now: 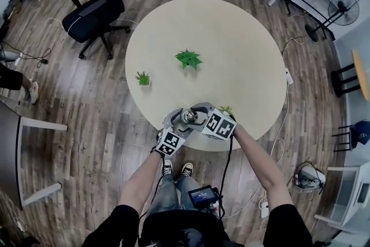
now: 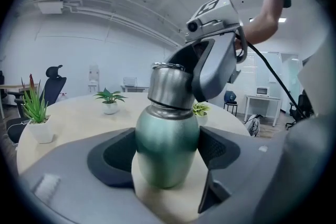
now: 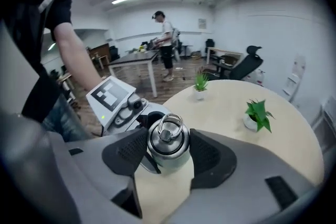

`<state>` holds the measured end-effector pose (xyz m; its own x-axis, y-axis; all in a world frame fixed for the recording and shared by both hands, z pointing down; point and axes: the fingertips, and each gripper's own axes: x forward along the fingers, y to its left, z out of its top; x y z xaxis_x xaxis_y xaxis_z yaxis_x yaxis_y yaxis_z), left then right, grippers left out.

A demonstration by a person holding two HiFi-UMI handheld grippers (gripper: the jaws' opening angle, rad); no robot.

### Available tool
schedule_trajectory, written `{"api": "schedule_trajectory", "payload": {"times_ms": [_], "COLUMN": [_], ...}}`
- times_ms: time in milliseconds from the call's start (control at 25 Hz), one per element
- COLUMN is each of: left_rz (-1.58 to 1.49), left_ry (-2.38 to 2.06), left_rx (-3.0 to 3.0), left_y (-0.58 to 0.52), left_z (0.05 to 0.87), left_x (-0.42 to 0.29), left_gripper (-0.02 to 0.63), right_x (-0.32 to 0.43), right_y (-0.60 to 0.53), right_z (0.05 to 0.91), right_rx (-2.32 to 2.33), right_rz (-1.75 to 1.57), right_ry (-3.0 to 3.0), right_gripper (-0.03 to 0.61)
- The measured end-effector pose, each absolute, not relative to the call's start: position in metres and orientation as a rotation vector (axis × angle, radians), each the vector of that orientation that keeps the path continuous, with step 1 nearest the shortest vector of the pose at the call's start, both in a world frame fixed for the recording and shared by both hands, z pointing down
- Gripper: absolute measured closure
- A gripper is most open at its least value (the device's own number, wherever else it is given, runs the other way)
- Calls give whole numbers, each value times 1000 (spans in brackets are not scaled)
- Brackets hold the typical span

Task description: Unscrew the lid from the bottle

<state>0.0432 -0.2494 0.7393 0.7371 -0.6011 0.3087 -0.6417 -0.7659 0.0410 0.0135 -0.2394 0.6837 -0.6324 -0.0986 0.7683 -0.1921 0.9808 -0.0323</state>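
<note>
Head view places the bottle (image 1: 188,117) at the 6 o'clock edge of the round table (image 1: 231,66), held between both grippers.

The left gripper (image 2: 167,147) is clamped on the green body, with a pad seated at 3 and at 9 o'clock. The right gripper (image 3: 168,148) is set over the steel lid (image 3: 167,134), and its pads lie against the lid's sides.

Risks noted:
- The smooth, rounded body may spin inside the left pads once torque is applied, so the lid would not break loose.
- The right pads may slip on the polished lid if contact is light.
- A freed lid may drop past the table edge to the floor.
- A small plant (image 1: 226,109) at 3 o'clock of the bottle may be struck.

Not established: the bottle's base is covered, so whether it rests on the table cannot be told. The lid seam is masked, so the thread engagement left is not judged.
</note>
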Motion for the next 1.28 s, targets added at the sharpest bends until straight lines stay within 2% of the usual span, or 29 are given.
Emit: {"api": "schedule_trajectory", "payload": {"times_ms": [120,240,520,760,1000,1160,1280], "left_rz": [420,412,420,421,430,435,371], "left_ry": [-1005,-1008,-1002,-1017,-1037,-1030,-1107], "left_rx": [2788,2789,2791,2781,2750,2741,2754], "left_y": [-249,-249,-250,-251,-252,-244,-235], "left_z": [738,738,738,740,742,743,720], "left_x": [44,45,43,42,42,44,39], "left_gripper": [252,252,250,250,245,175,175], "right_x": [14,11,50,109,128,130,133], "right_y": [-239,-241,-257,-235,-216,-206,-199], "right_z": [678,665,622,608,598,588,578], "right_rx": [76,176,862,1362,1540,1558,1570], "right_rz": [77,168,539,514,543,548,533], "right_ry": [-2207,-2292,-2584,-2521,-2501,-2522,-2537], "right_gripper": [324,324,325,325,325,325,325]}}
